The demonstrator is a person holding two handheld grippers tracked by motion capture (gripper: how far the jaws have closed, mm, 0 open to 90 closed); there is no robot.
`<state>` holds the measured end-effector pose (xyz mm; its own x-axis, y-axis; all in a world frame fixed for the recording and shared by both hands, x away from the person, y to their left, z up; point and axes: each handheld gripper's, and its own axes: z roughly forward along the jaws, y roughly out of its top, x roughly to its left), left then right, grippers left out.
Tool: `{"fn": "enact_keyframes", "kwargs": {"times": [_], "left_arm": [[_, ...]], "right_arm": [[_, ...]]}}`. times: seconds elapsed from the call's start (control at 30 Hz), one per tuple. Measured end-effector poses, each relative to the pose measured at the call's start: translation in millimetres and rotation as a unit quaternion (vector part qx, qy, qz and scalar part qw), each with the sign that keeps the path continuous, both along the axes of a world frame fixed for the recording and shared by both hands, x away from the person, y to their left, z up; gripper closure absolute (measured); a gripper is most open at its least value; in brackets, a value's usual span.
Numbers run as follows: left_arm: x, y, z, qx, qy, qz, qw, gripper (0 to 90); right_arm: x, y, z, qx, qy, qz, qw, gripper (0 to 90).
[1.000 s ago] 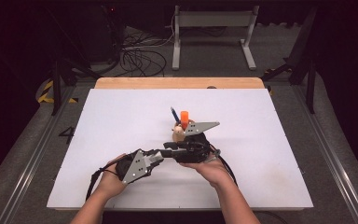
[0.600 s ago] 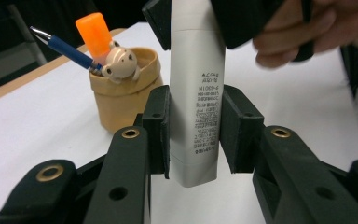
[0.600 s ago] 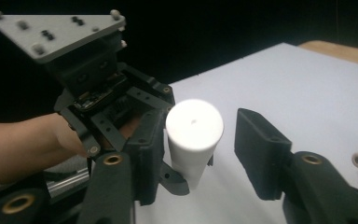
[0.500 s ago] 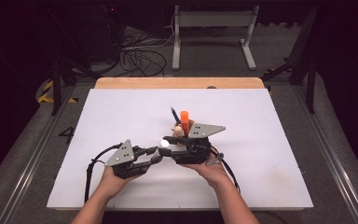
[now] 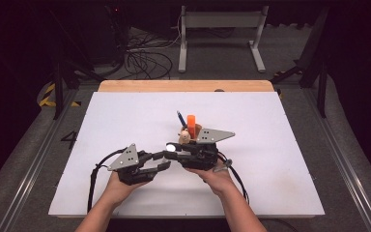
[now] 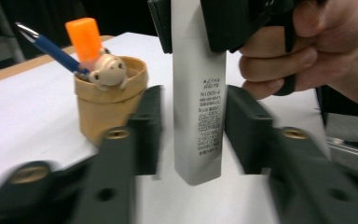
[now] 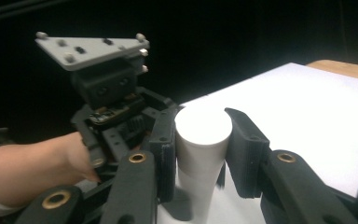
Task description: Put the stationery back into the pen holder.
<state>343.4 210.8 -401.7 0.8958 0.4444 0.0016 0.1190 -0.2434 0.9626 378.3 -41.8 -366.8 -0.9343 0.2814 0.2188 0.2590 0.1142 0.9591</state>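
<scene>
"What does the white tube [image 6: 198, 102] you hold look like?"

"It looks like smooth plastic, a bit shiny, with small dark print on it. Its round cap [image 7: 202, 125] looks matt."

"And your grippers?"

"Your left gripper [image 5: 160, 160] and right gripper [image 7: 200, 140] look like black matt plastic with little brass-coloured rings. The grey plate [image 7: 91, 46] looks like dull metal."

"The cup [image 6: 107, 100]?"

"It looks like rough brown paper. The orange marker [image 6: 84, 37] and blue pen [image 6: 51, 46] look like shiny plastic. The table [image 5: 280, 164] is smooth, matt white, with a wooden edge."
</scene>
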Motion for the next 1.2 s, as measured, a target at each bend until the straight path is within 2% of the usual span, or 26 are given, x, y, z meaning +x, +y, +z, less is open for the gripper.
{"fn": "enact_keyframes", "kwargs": {"times": [0.07, 0.13, 0.2, 0.43, 0.57, 0.73, 0.8, 1.0, 1.17, 1.2], "left_arm": [[1.3, 1.4, 0.3, 0.007, -0.003, 0.009, 0.9999, 48.0], [1.6, 2.3, 0.9, 0.009, -0.001, 0.020, 0.9998, 43.8], [2.5, 3.0, 1.5, 0.007, 0.005, 0.027, 0.9996, 38.1], [4.0, 3.6, 1.4, 0.015, 0.008, 0.038, 0.9991, 31.1], [4.5, 2.7, 0.8, 0.025, 0.004, 0.047, 0.9986, 27.1], [4.9, 3.9, 1.1, 0.021, 0.008, 0.052, 0.9984, 25.5], [5.1, 4.4, 1.4, 0.021, 0.006, 0.055, 0.9983, 25.4], [5.2, 4.7, 1.6, 0.021, 0.005, 0.055, 0.9983, 24.7], [5.5, 5.5, 1.9, 0.022, 0.005, 0.057, 0.9981, 24.4], [5.5, 5.6, 1.9, 0.022, 0.005, 0.057, 0.9981, 24.4]], "right_arm": [[-0.9, -1.1, 1.7, -0.007, -0.013, -0.018, 0.9997, 67.1], [-2.4, -2.8, 4.8, -0.021, -0.034, -0.038, 0.9985, 67.2], [-3.3, -6.2, 8.2, -0.023, -0.046, -0.052, 0.9973, 67.1], [-7.9, -18.0, 21.2, -0.043, -0.100, -0.107, 0.9883, 67.2], [-8.5, -27.1, 27.1, -0.032, -0.111, -0.128, 0.9850, 67.2], [-6.9, -39.4, 31.9, -0.029, -0.123, -0.156, 0.9797, 67.2], [-6.8, -43.0, 33.1, -0.033, -0.130, -0.171, 0.9761, 67.2], [-5.6, -51.0, 34.2, -0.029, -0.138, -0.207, 0.9682, 67.2], [-4.0, -54.0, 31.7, -0.033, -0.152, -0.236, 0.9592, 67.2], [-3.3, -54.1, 30.8, -0.031, -0.151, -0.237, 0.9591, 67.2]]}}
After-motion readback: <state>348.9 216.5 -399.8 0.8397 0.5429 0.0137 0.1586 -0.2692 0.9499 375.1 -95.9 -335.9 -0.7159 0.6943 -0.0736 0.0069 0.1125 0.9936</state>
